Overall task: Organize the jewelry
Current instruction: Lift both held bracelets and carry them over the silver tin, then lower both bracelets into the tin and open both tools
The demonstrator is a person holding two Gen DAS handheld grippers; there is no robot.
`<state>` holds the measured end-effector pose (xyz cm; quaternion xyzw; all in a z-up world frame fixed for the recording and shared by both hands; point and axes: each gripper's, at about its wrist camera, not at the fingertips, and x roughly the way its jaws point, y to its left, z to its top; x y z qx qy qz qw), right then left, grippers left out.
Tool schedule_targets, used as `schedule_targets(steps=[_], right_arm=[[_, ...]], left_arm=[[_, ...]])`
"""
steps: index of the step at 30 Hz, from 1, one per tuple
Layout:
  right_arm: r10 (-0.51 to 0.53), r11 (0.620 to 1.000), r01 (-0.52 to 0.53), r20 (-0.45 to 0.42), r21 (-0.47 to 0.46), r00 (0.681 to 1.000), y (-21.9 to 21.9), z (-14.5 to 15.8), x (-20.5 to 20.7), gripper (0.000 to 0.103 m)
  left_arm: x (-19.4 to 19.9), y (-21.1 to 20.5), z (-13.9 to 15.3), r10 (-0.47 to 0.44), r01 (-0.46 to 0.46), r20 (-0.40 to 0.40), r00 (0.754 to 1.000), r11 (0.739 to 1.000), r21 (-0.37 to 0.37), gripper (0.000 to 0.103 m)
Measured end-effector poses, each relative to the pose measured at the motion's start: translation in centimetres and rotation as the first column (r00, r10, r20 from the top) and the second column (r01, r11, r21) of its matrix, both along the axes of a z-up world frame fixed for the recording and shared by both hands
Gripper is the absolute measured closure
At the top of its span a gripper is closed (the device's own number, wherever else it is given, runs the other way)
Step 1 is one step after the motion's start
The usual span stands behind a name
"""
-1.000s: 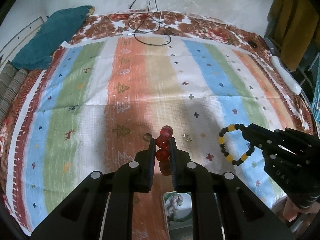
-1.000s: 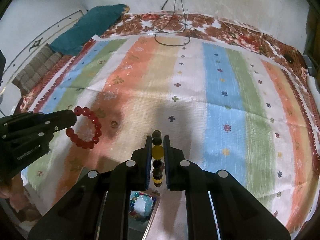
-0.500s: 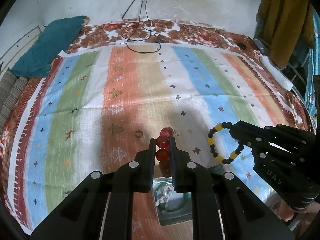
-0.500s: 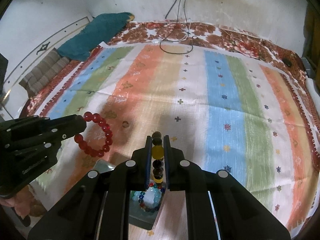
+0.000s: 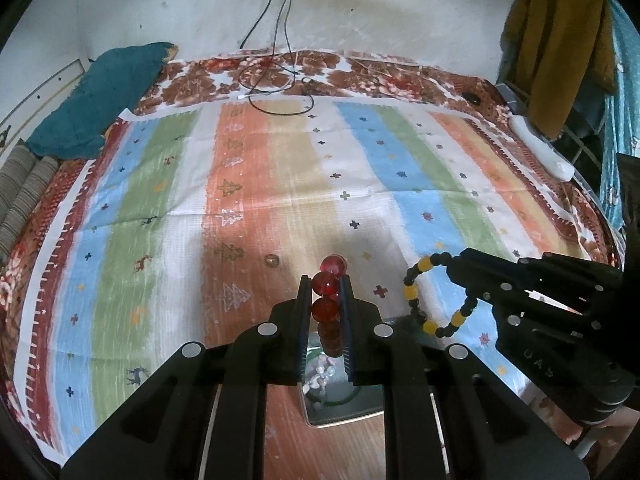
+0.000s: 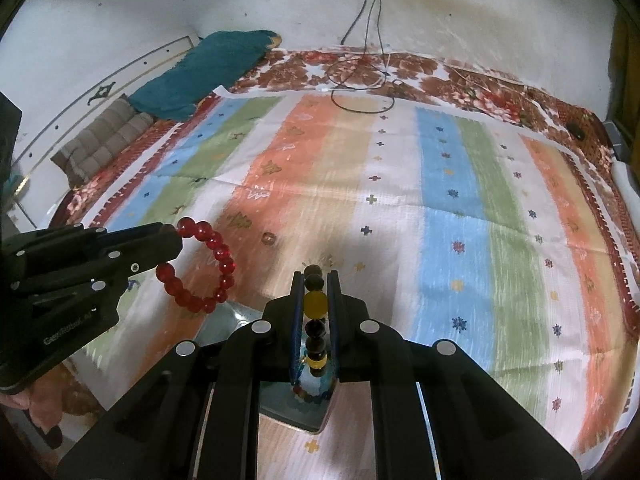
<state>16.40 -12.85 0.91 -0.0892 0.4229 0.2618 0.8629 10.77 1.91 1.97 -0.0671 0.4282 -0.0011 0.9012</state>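
My left gripper (image 5: pixel 325 288) is shut on a red bead bracelet (image 5: pixel 325 307), which hangs as a loop in the right wrist view (image 6: pixel 208 268). My right gripper (image 6: pixel 314 286) is shut on a black and yellow bead bracelet (image 6: pixel 315 308), seen as a loop in the left wrist view (image 5: pixel 420 312). Both are held above a grey jewelry box (image 5: pixel 360 408) at the near edge, with beads and a green bangle inside; it also shows under the right gripper (image 6: pixel 288 412). A small ring (image 5: pixel 272 260) lies on the striped cloth beyond.
A striped cloth (image 5: pixel 280 184) covers the bed. Black cables (image 5: pixel 276 88) lie at the far edge. A teal pillow (image 5: pixel 100 96) sits far left. A white object (image 5: pixel 540 152) lies at the right edge, clothes (image 5: pixel 560 40) hang behind.
Both grippers pulled back toward the near edge with their bracelets; the jewelry box has come further into view beneath them.
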Motion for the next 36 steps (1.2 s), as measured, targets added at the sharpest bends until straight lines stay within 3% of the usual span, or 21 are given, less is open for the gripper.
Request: schedule_targets(steps=[20,28,29,32,36], right_arm=[[0.017,1.0,-0.017,0.0,0.013,1.0,-0.6,-0.2,-2.8,0.091],[-0.007,1.0,0.007,-0.029,0.006,1.0,-0.5,-0.8,-2.5,0.09],[-0.015,1.0,0.015,-0.032,0.001,0.999,-0.6,-0.9,-2.3,0.089],[-0.042,0.999,0.042,-0.036,0.001,0.999,-1.1,-0.9,-1.6,0.074],[-0.053,0.999,0.052,-0.051,-0.016,0.997,-1.3,-1.4,-0.8,0.073]], left_arm=[[-3.3,-1.5,-0.2,-0.026,0.025,0.017,1.0,0.999,0.022,0.09],[-3.1,-1.8,-0.8,-0.029,0.03,-0.012,0.999,0.999,0.034,0.088],[-3.0,-1.7,-0.8,-0.016,0.017,-0.013,1.0,0.999,0.041,0.086],[-2.9,-1.2,-0.7,0.004,-0.003,-0.016,1.0,0.999,0.036,0.079],[-2.5,-0.2,-1.3,0.031,-0.029,-0.039,0.999,0.999,0.033,0.074]])
